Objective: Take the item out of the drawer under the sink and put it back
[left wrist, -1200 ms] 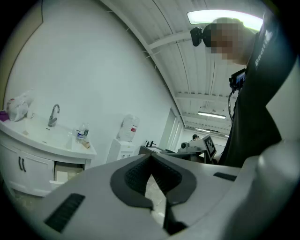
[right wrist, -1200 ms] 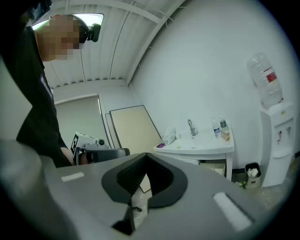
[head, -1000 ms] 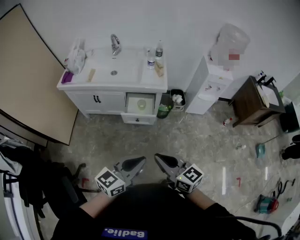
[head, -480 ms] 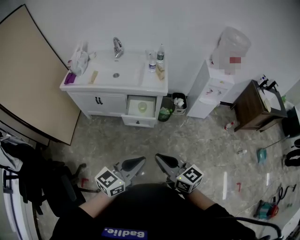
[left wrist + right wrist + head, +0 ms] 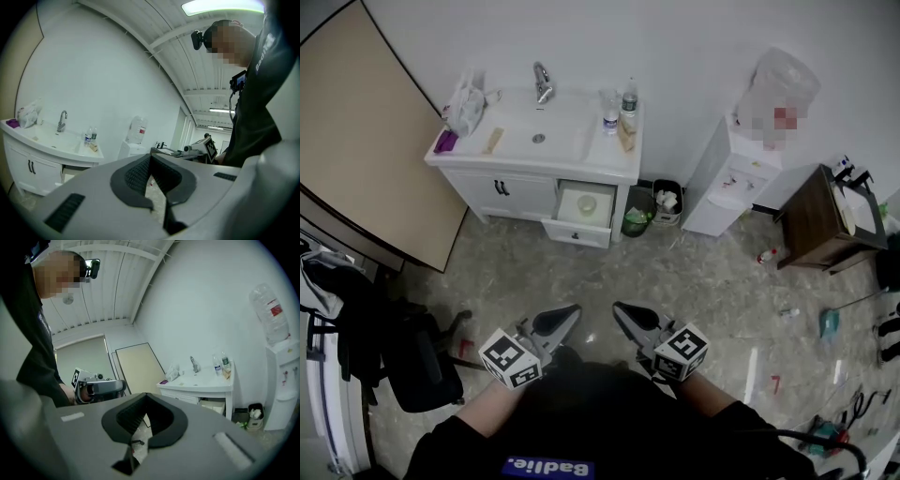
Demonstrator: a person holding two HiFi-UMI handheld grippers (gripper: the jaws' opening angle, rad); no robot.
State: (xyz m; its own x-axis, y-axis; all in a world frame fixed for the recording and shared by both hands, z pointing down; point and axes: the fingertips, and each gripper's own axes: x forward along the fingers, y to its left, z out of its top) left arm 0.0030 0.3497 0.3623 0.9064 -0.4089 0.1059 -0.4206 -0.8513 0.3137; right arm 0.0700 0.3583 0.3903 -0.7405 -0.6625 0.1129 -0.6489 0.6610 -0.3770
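In the head view the white sink cabinet (image 5: 502,192) stands against the far wall, and its right-hand drawer (image 5: 584,208) is pulled open. A pale round item (image 5: 587,204) lies inside it. My left gripper (image 5: 565,314) and right gripper (image 5: 623,312) are held close to my body, far short of the cabinet, tips angled toward each other. Both are shut with nothing between the jaws. The left gripper view shows its closed tips (image 5: 150,157) with the cabinet (image 5: 42,161) off to the left. The right gripper view shows its closed tips (image 5: 146,397) and the open drawer (image 5: 213,405) beyond.
A faucet (image 5: 542,82), two bottles (image 5: 628,98) and a white bag (image 5: 469,105) sit on the counter. Two bins (image 5: 637,217) and a water dispenser (image 5: 727,178) stand right of the cabinet. There is also a brown side table (image 5: 820,220), a beige board (image 5: 366,159), a black chair (image 5: 422,366) and floor clutter at right.
The head view has swung, so the cabinet and dispenser sit slightly further right. Both grippers have shifted a little in front of my body. Their jaws stay shut.
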